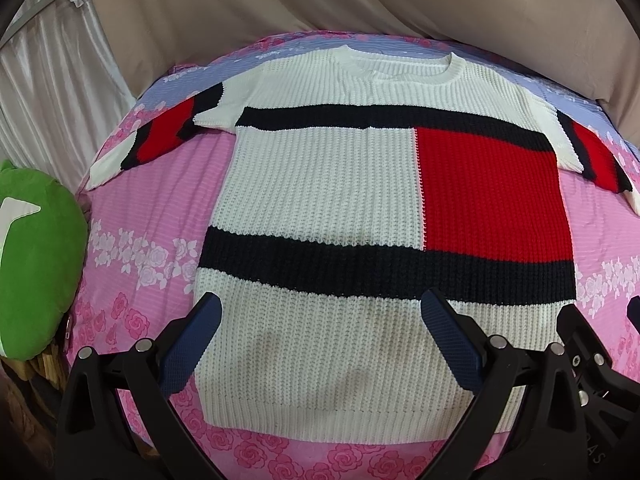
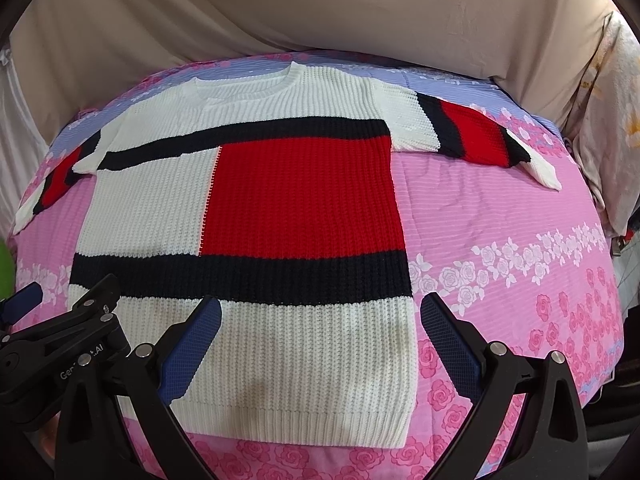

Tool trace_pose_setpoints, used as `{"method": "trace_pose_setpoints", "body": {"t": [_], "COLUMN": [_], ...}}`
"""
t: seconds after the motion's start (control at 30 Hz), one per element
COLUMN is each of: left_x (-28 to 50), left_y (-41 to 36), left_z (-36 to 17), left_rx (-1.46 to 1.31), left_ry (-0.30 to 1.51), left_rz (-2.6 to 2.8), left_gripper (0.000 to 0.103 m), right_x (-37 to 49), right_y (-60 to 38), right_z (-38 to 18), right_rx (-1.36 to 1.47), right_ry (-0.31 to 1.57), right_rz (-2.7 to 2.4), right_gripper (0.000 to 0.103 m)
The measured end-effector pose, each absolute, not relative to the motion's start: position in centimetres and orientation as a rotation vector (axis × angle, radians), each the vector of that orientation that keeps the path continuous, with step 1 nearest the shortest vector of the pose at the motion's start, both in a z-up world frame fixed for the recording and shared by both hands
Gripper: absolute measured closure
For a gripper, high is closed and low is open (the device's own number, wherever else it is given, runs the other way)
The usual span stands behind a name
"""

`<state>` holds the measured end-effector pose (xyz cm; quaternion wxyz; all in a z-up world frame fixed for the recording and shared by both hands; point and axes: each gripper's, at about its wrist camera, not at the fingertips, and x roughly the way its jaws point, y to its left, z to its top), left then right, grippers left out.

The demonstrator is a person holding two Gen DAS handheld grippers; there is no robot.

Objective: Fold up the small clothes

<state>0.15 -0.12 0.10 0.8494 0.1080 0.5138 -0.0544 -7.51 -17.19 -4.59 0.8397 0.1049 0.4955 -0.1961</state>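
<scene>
A knitted sweater (image 1: 320,184), white with navy stripes and a red block, lies flat and spread out on a pink floral bedsheet (image 1: 136,208); both sleeves stretch out sideways. It also shows in the right wrist view (image 2: 248,208). My left gripper (image 1: 320,312) is open and empty, hovering over the sweater's lower left hem. My right gripper (image 2: 320,312) is open and empty over the lower right hem, its right finger (image 2: 448,340) past the sweater's side edge. Each gripper shows at the edge of the other's view.
A green plush pillow (image 1: 36,260) lies at the bed's left edge. A beige cloth (image 1: 320,0) drapes behind the bed. White curtains (image 1: 60,80) hang at far left. A pale floral fabric (image 2: 604,120) sits at the right.
</scene>
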Motion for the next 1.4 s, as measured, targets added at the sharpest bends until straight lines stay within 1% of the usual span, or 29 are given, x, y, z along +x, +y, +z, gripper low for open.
{"method": "trace_pose_setpoints", "body": {"t": [0.8,1.4], "left_x": [0.4,2.3], "left_y": [0.3,-1.2], "left_z": [0.0,-0.7], "left_rx": [0.22,0.245], "left_ry": [1.083,1.104], "left_rz": [-0.104,-0.107], "left_gripper": [0.005,0.005], "right_x": [-6.8,-5.3], "right_y": [-17.0,-18.2], "right_z": [-4.6,-5.3], "right_rx": [0.201,0.21], "right_ry": [1.045,1.068], "right_rz": [-0.404,-0.412], "right_gripper": [0.005,0.005]}}
